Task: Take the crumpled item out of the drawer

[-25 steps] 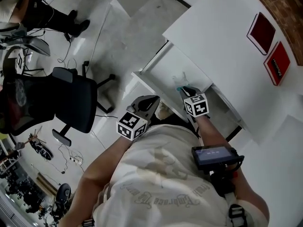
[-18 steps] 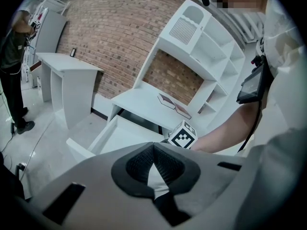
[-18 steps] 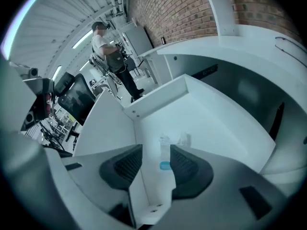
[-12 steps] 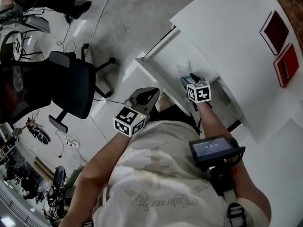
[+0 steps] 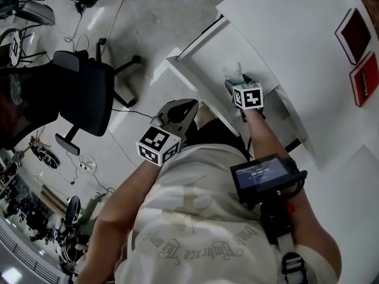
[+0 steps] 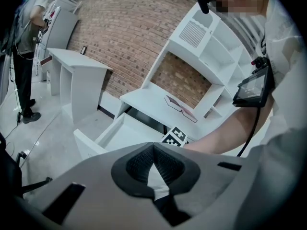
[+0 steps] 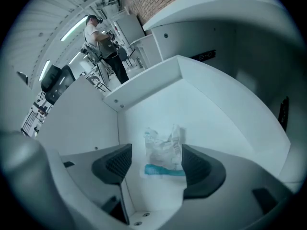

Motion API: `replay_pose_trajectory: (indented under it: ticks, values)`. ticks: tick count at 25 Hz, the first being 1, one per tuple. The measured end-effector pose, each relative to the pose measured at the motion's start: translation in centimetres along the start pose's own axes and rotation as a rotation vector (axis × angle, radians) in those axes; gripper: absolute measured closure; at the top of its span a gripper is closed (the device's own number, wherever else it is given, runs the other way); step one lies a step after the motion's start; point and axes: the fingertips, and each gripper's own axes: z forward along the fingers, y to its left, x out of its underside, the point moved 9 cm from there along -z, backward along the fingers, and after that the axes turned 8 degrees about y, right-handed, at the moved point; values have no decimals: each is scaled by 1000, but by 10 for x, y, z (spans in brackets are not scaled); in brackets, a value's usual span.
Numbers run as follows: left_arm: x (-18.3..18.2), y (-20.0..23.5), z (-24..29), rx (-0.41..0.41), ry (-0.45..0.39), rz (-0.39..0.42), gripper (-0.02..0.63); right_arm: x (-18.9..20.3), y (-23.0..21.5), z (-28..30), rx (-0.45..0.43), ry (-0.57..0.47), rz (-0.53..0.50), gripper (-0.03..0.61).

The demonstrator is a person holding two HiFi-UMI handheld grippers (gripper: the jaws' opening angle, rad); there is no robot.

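The white drawer (image 5: 208,52) under the desk stands pulled out. A crumpled clear wrapper with a teal stripe (image 7: 163,152) lies on its floor near a corner; in the head view the wrapper (image 5: 233,71) shows just beyond my right gripper (image 5: 235,83). That right gripper (image 7: 157,161) points down into the drawer. Its jaws have just been opening and now stand wide, with the wrapper between the pads (image 7: 115,164) but not pressed by them. My left gripper (image 5: 187,106) hangs outside the drawer's front, its pads (image 6: 144,161) closed together on nothing.
A black office chair (image 5: 83,93) stands on the floor to the left. Two red books (image 5: 355,31) lie on the white desk top (image 5: 296,34) above the drawer. A small screen (image 5: 263,176) is strapped to the right forearm. A person (image 7: 100,35) stands far off.
My right gripper has dropped lower into the drawer toward the wrapper. The left gripper has stayed by the drawer front.
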Motion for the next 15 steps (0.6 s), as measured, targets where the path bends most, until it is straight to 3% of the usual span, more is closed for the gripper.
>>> replay_pose_trajectory:
  ticks: [7,15]
  values:
    - [5,4,-4,-2,10,-37,594,-5,6,14,62,27,-49,261]
    - [13,-1,-10,-20,30,-51,594,-1,0,23,58,59,-51,261]
